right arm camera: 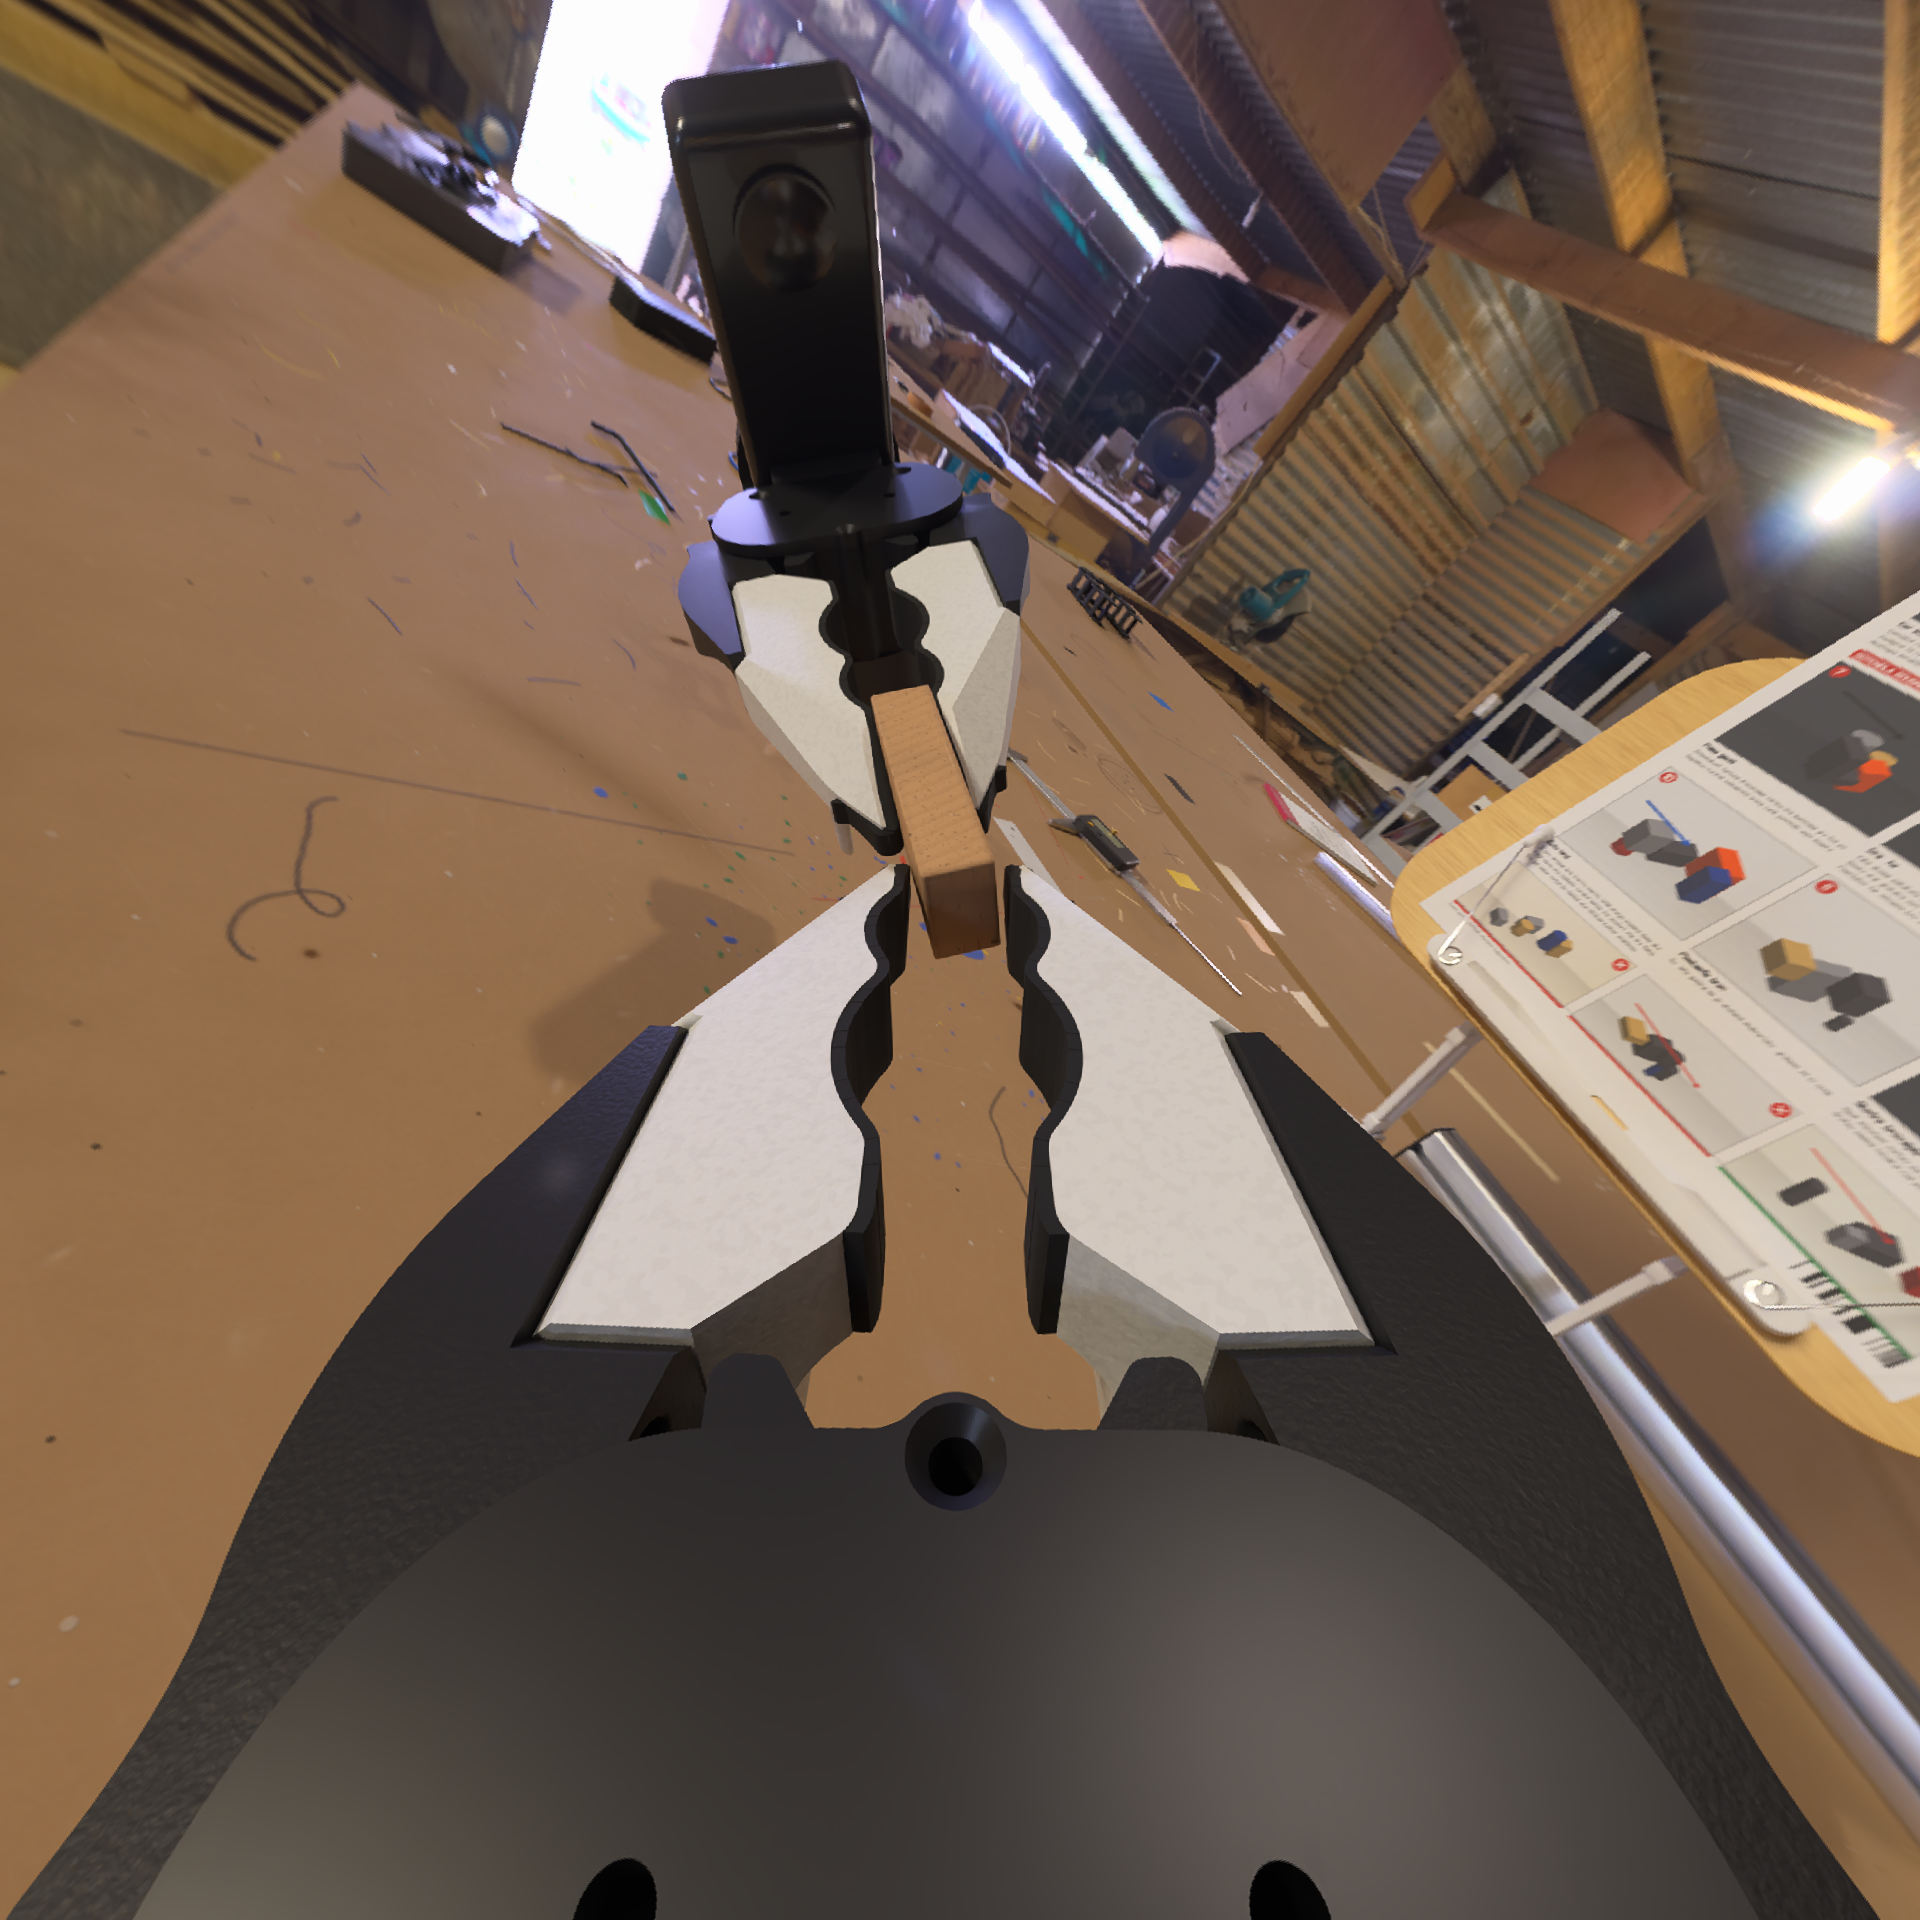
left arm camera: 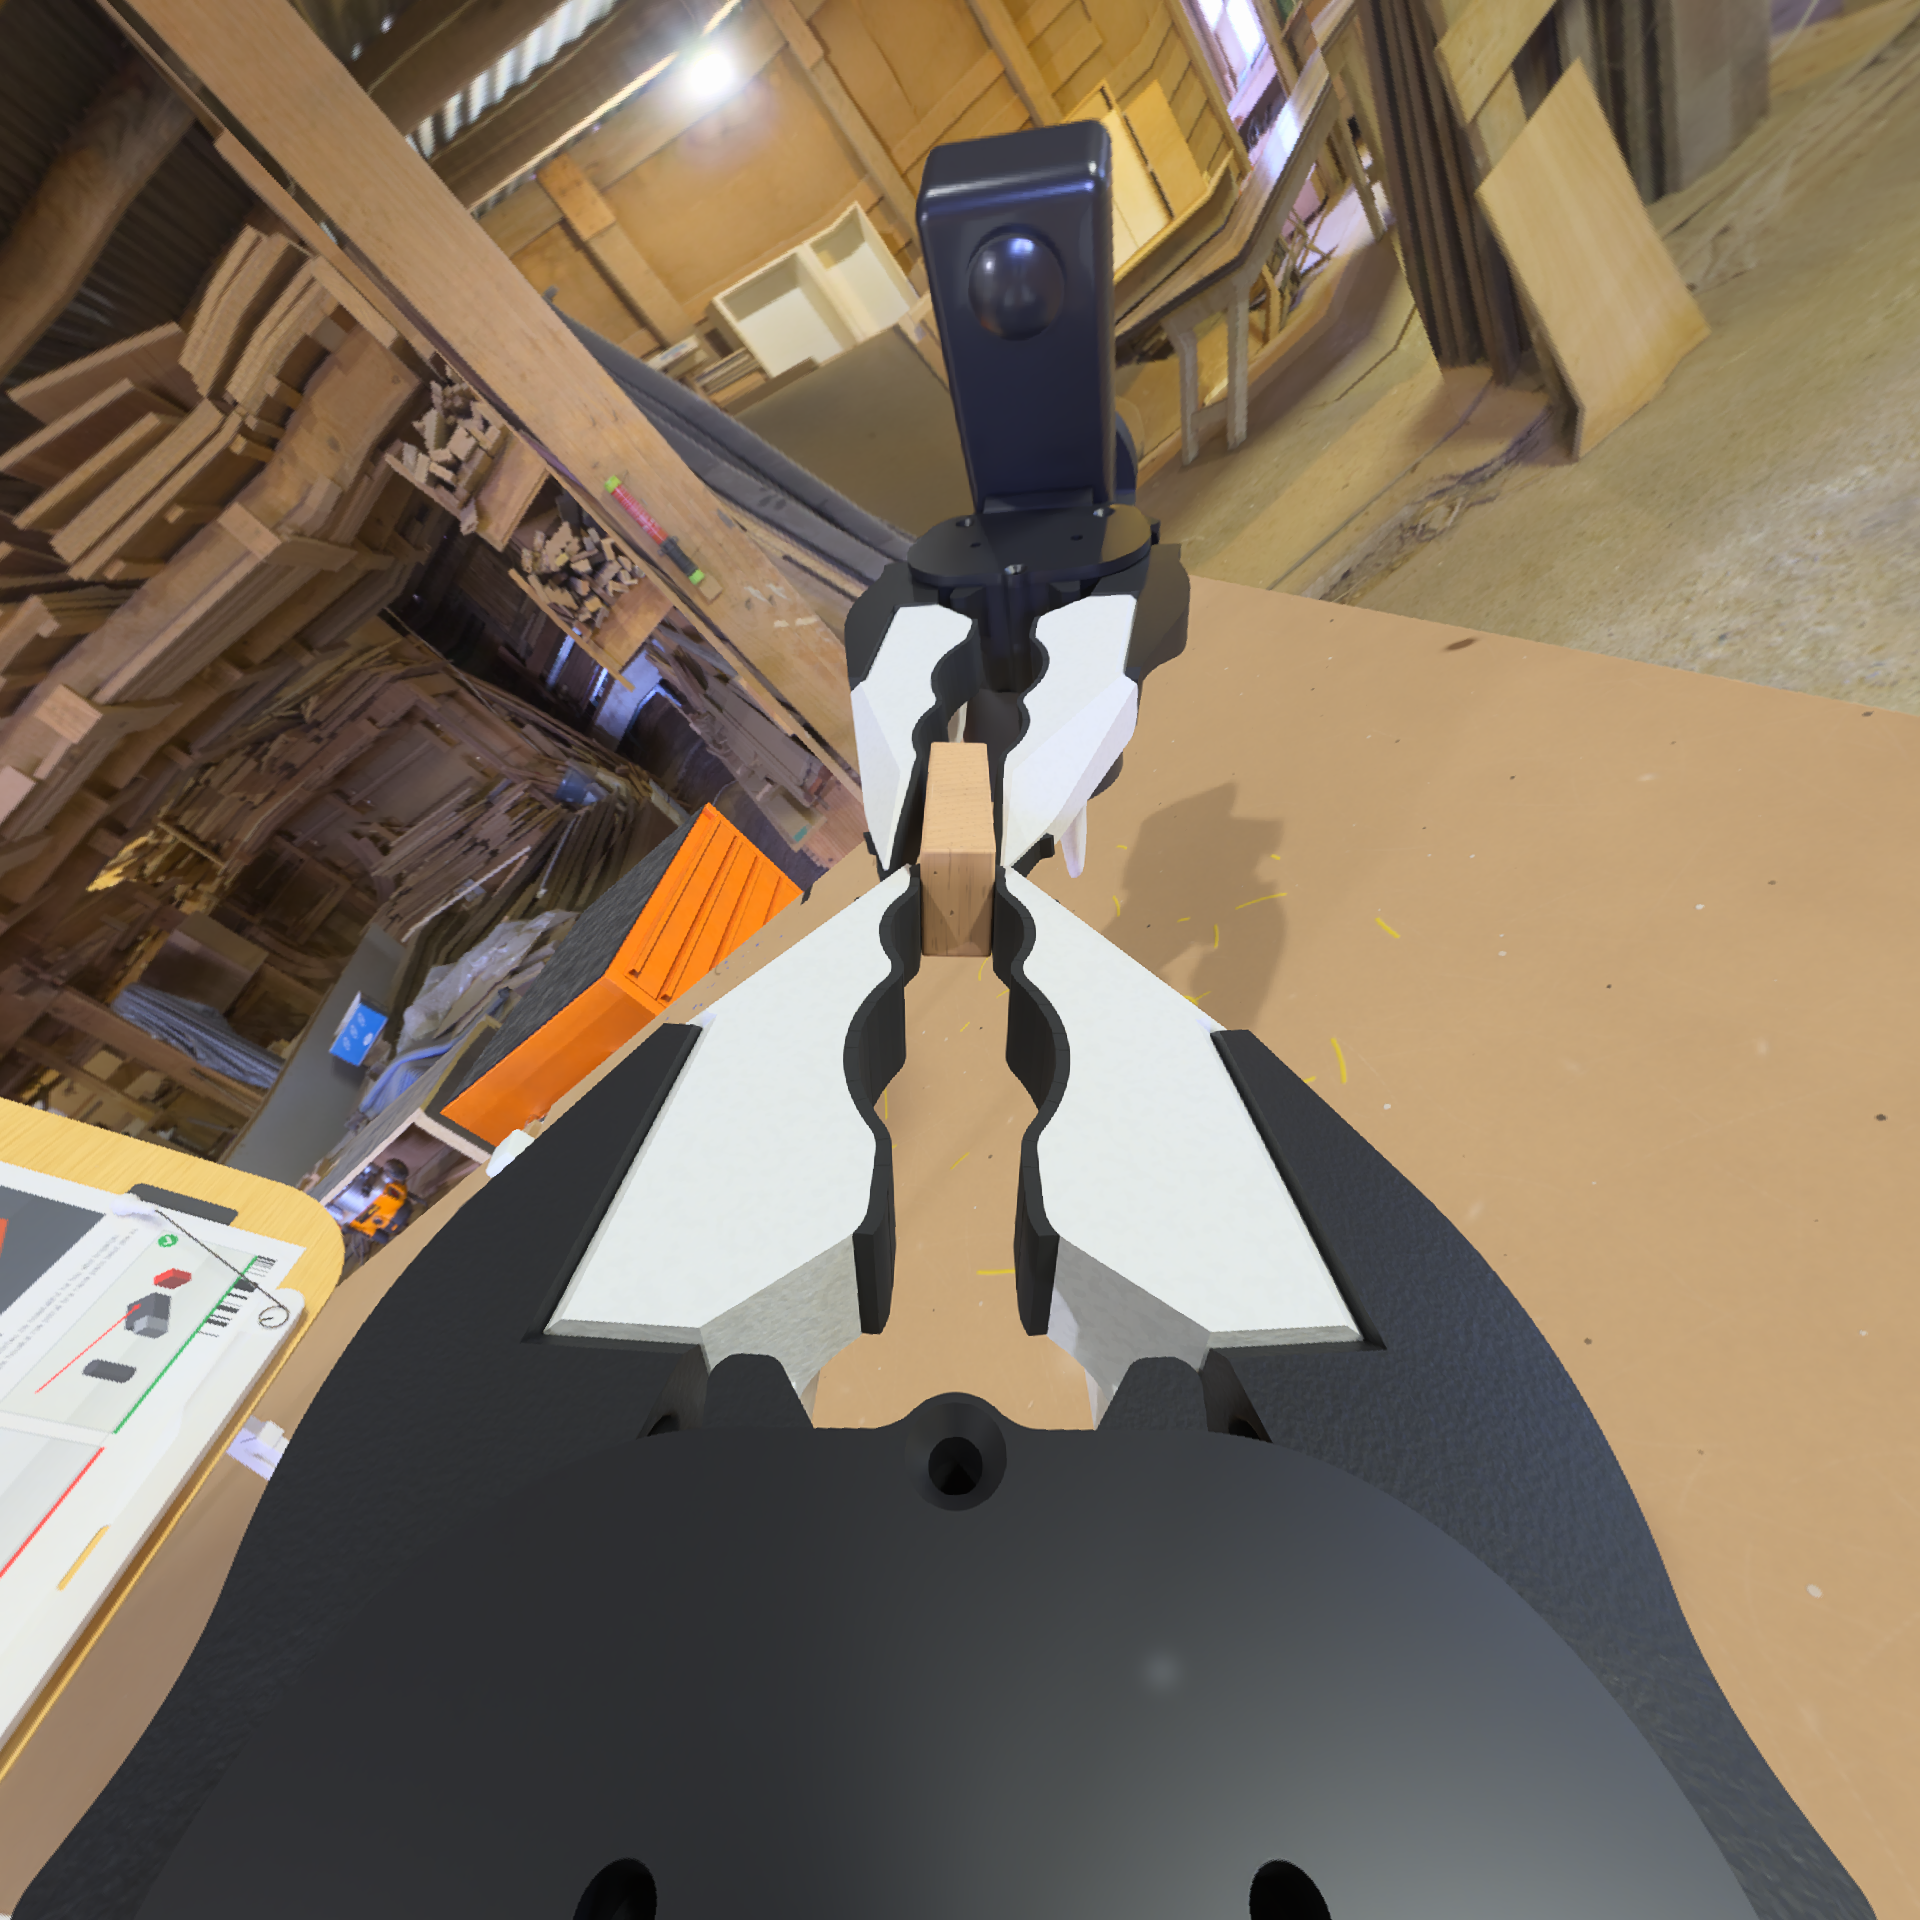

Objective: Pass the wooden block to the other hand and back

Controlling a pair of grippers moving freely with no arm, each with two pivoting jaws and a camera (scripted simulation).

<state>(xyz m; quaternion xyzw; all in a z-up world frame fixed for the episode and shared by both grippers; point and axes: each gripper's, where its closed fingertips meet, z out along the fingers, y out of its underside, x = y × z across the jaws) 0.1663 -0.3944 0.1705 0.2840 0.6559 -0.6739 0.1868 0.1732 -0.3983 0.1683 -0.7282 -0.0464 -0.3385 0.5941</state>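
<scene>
The wooden block [left arm camera: 956, 894] is a short pale bar held in the air above the brown table [left arm camera: 1507, 1091]. My left gripper [left arm camera: 957, 914] is shut on its near end, both pads touching its sides. My right gripper [left arm camera: 958, 831] faces it head-on, its fingers on either side of the block's far end. In the right wrist view the block [right arm camera: 940, 831] runs slightly tilted from my left gripper [right arm camera: 925, 816], which clamps it, to my right gripper [right arm camera: 956, 914]. The right gripper's tips straddle the block's end with small gaps on both sides.
A light wooden board with a clipped instruction sheet [left arm camera: 125, 1351] lies at the table's edge; it also shows in the right wrist view [right arm camera: 1714, 987]. A metal rod [right arm camera: 1662, 1403] runs beside it. Calipers [right arm camera: 1091, 831] and dark flat objects [right arm camera: 436, 187] lie on the table. An orange cabinet [left arm camera: 665, 966] stands beyond.
</scene>
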